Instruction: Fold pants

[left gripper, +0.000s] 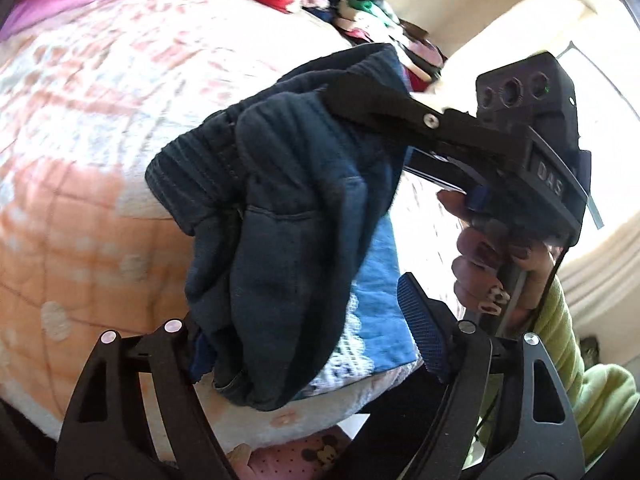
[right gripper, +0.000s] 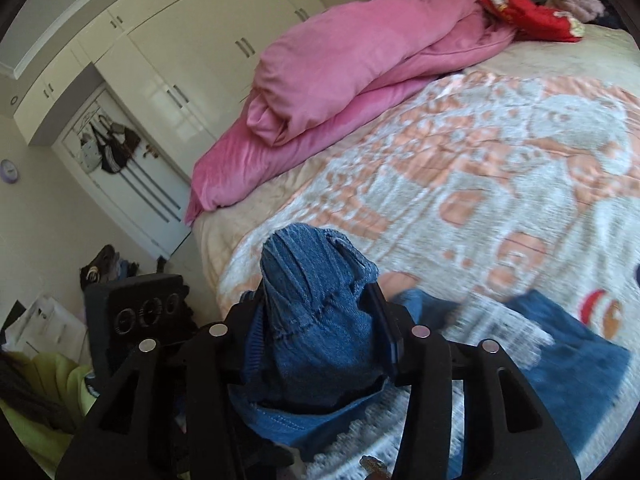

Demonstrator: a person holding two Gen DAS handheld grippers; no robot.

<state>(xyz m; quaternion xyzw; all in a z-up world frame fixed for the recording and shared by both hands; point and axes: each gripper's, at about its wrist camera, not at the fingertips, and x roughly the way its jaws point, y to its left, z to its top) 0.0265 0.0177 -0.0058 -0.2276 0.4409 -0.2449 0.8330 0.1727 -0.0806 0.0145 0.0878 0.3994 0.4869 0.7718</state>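
The pants (left gripper: 280, 208) are dark blue with a ribbed waistband and hang bunched in the air above the bed. My right gripper (left gripper: 340, 88) shows in the left wrist view, shut on the waistband at the top of the bunch. In its own view the right gripper (right gripper: 320, 320) is shut on the blue fabric (right gripper: 316, 308) crammed between its fingers. My left gripper (left gripper: 304, 328) is open; its right pad (left gripper: 420, 320) is bare, and the cloth drapes against its left finger. A blue part of the pants (right gripper: 576, 364) lies on the bed.
The bed has an orange and white patterned blanket (right gripper: 500, 152). A pink duvet (right gripper: 360, 60) is piled at the far side, with red cloth (right gripper: 536, 16) and a heap of clothes (left gripper: 380, 28) near the head. White wardrobes (right gripper: 180, 40) stand left of the bed.
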